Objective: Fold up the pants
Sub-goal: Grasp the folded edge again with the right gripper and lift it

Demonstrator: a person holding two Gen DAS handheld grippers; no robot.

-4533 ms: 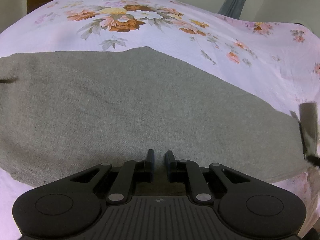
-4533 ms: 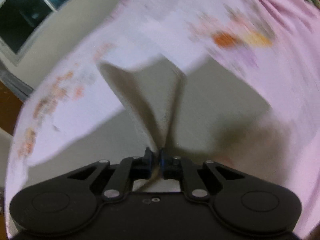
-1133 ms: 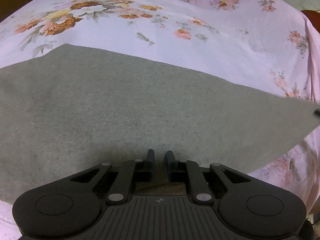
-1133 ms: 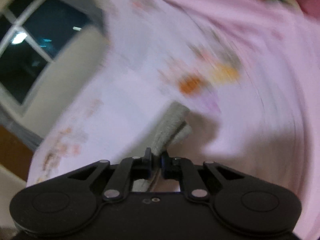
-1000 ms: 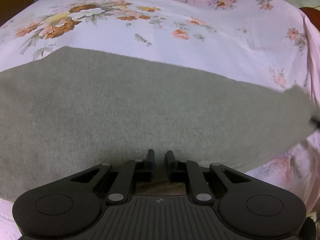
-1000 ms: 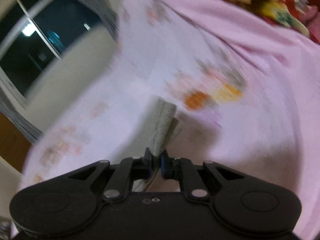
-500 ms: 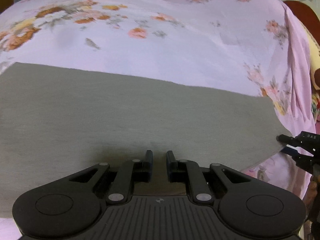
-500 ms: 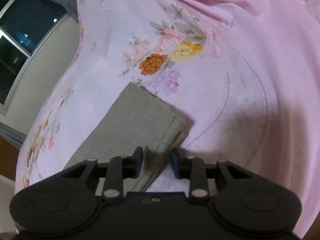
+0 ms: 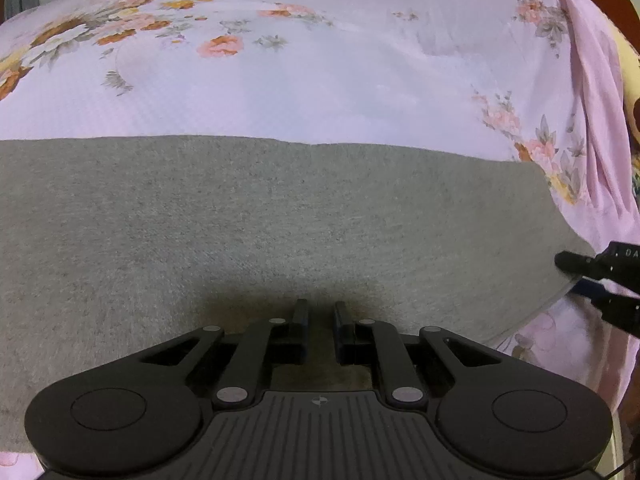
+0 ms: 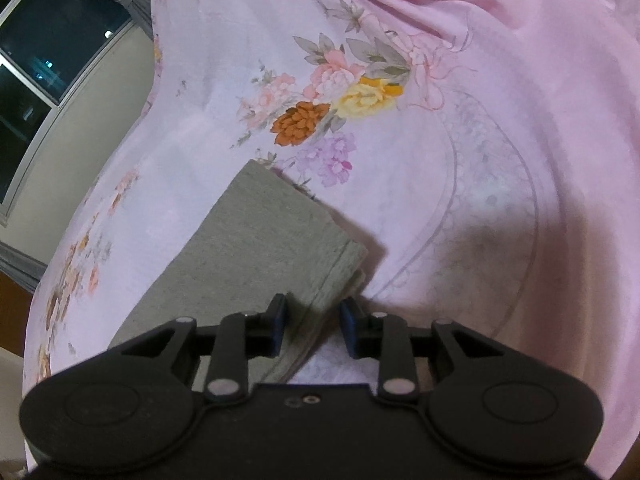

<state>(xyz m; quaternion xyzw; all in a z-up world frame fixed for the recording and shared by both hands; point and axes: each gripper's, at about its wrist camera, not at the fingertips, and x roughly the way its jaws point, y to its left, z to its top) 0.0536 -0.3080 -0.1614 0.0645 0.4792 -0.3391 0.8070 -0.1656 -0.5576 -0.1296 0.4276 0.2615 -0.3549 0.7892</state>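
Note:
The grey pants (image 9: 280, 232) lie flat in a long folded band across the pink floral bed. My left gripper (image 9: 318, 320) sits low over their near edge, jaws a small gap apart, and I cannot tell whether cloth is pinched between them. My right gripper (image 10: 314, 326) is open, its fingers standing on either side of the hemmed end of the pants (image 10: 272, 236), which rests on the sheet. The right gripper also shows in the left wrist view (image 9: 588, 280) at the right end of the pants.
The bed sheet (image 9: 340, 80) spreads beyond the pants, with raised folds at the right (image 10: 520, 60). A window (image 10: 44, 52) and a wall lie past the bed's far edge. A dark red and yellow object (image 9: 628, 60) sits at the far right.
My right gripper carried the pant-leg end over, laid it on the bed and opened. The pants now lie flat. My left gripper stayed at the near edge.

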